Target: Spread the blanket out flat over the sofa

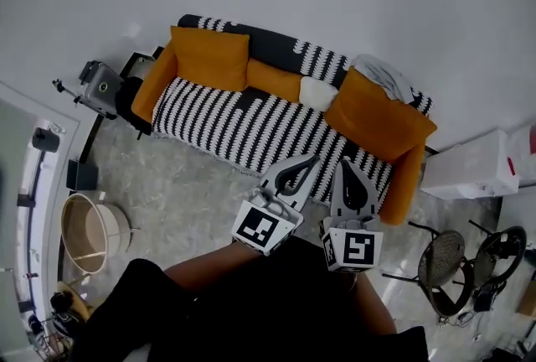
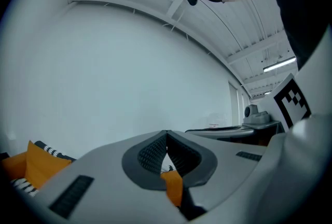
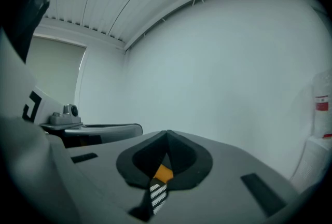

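The black-and-white striped blanket [image 1: 251, 121] lies spread over the seat and backrest of the orange sofa [image 1: 402, 184], under two orange cushions [image 1: 209, 57]. Both grippers are held side by side in front of the sofa's right half, above the floor and apart from the blanket. The left gripper [image 1: 311, 159] is shut with nothing in it, its tips meeting in the left gripper view [image 2: 166, 133]. The right gripper [image 1: 344, 163] is likewise shut and empty, seen in the right gripper view [image 3: 167, 133]. Orange and striped cloth shows behind the closed jaws.
A grey cloth [image 1: 385, 75] hangs over the sofa's back right, and a small white cushion [image 1: 318, 92] sits mid-seat. A white box [image 1: 473, 168] and a round stool [image 1: 441, 260] stand right. A basket [image 1: 88, 232] and a camera device [image 1: 100, 86] stand left.
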`<action>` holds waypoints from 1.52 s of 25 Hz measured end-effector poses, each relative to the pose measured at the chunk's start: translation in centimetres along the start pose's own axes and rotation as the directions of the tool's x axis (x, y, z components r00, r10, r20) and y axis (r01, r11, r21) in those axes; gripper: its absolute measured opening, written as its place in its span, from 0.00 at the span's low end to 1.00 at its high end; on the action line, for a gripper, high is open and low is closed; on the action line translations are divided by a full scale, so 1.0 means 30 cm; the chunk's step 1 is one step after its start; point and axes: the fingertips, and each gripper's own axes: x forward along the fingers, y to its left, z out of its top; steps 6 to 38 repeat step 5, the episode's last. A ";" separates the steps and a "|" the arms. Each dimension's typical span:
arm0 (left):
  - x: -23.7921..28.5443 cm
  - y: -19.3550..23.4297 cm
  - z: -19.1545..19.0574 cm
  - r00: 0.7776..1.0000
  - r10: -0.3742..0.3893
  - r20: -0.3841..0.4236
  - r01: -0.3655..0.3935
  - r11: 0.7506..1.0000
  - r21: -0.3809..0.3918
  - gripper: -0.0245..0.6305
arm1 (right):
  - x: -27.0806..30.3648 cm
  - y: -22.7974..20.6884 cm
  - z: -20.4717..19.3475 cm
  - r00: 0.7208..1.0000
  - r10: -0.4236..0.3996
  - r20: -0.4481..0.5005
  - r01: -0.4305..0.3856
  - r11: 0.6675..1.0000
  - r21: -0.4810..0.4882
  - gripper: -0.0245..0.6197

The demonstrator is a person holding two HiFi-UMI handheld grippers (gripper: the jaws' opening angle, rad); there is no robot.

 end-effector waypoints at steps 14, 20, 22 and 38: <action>0.019 0.082 0.014 1.000 -0.002 0.011 0.003 0.999 -0.032 0.06 | 0.064 0.015 0.010 1.000 -0.012 -0.010 0.011 1.000 -0.006 0.09; 0.019 0.082 0.014 1.000 -0.002 0.011 0.003 0.999 -0.032 0.06 | 0.064 0.015 0.010 1.000 -0.012 -0.010 0.011 1.000 -0.006 0.09; 0.019 0.082 0.014 1.000 -0.002 0.011 0.003 0.999 -0.032 0.06 | 0.064 0.015 0.010 1.000 -0.012 -0.010 0.011 1.000 -0.006 0.09; 0.019 0.082 0.014 1.000 -0.002 0.011 0.003 0.999 -0.032 0.06 | 0.064 0.015 0.010 1.000 -0.012 -0.010 0.011 1.000 -0.006 0.09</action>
